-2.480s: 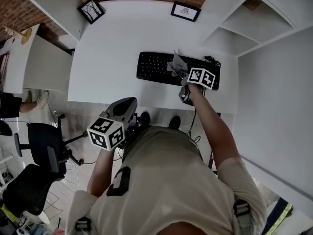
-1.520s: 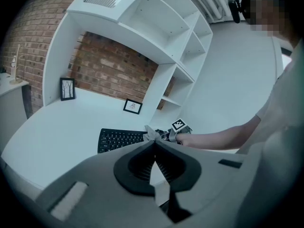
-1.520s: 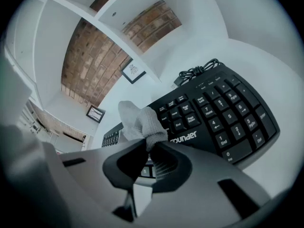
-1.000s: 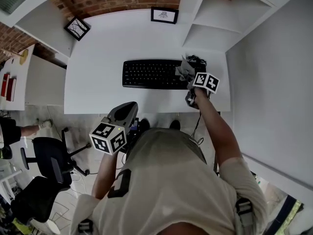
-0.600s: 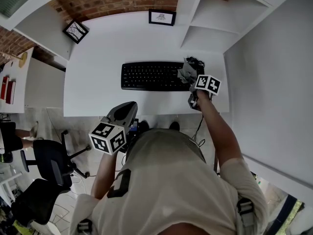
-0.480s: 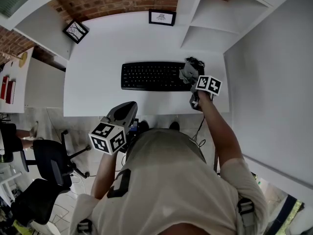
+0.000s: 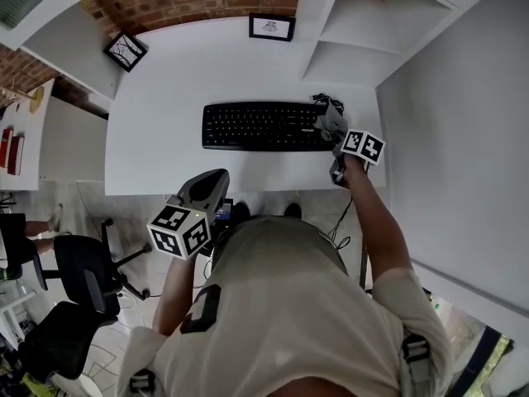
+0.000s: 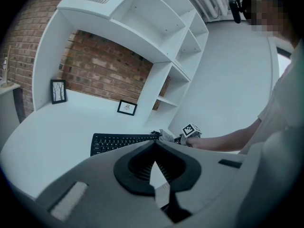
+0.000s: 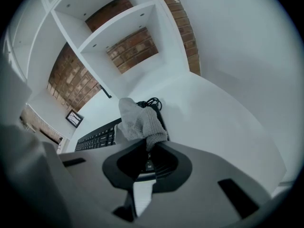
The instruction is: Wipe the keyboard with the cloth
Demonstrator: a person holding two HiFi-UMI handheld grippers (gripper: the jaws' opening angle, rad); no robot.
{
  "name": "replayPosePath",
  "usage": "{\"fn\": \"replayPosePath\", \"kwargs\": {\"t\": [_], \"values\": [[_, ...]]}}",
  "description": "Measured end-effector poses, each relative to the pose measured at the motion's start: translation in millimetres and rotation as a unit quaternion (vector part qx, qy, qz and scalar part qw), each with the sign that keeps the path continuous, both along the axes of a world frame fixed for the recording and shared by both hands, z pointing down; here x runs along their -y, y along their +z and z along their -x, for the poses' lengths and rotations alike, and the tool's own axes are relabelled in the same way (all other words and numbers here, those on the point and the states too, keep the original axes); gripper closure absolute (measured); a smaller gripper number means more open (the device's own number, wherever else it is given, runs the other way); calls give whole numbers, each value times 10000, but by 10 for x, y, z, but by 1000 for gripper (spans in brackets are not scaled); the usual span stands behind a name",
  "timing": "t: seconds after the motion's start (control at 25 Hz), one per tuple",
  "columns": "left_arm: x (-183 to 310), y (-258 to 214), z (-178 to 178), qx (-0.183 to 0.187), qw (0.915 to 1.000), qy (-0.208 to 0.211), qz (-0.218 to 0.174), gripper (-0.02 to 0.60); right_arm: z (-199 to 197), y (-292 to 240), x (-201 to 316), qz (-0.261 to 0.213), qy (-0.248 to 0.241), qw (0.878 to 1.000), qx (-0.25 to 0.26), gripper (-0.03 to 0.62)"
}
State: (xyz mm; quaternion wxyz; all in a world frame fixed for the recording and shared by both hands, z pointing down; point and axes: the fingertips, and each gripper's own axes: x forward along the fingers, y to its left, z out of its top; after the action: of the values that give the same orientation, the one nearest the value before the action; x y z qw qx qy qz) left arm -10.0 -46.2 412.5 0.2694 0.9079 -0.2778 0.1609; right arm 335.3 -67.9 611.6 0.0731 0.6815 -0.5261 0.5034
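The left gripper (image 8: 154, 145) fills the lower half of the view, its jaws closed tip to tip with nothing between them. Beyond the tips, a black keyboard (image 8: 121, 141) lies on a white desk (image 8: 52, 127). A grey cloth (image 8: 167, 136) is bunched at the keyboard's right end. A marker cube (image 8: 191, 130) is just right of it, on the end of a person's forearm (image 8: 228, 139). Behind the keyboard, a small framed picture (image 8: 127, 107) leans against a brick wall (image 8: 104, 72).

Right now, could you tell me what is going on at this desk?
A person holds a gripper in each hand at a white desk. The right gripper is shut on a grey cloth at the right end of the black keyboard. The left gripper is shut, holds nothing and hangs near the desk's front edge.
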Motion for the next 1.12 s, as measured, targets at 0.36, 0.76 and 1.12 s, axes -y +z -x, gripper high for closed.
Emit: {"fn": "replayPosePath", "kwargs": {"t": [0.36, 0.76, 1.12], "values": [[-24, 26, 8, -17, 10000, -32, 21, 577, -335, 27, -260, 148, 493, 9983, -261, 579], [282, -66, 588, 224, 9979, -560, -243, 577, 119, -581, 373, -1168, 529, 9914, 246, 577], [324, -84, 932, 105, 9959, -864, -240, 577, 1238, -1011, 1050, -1735, -218, 9792, 1025, 579]]}}
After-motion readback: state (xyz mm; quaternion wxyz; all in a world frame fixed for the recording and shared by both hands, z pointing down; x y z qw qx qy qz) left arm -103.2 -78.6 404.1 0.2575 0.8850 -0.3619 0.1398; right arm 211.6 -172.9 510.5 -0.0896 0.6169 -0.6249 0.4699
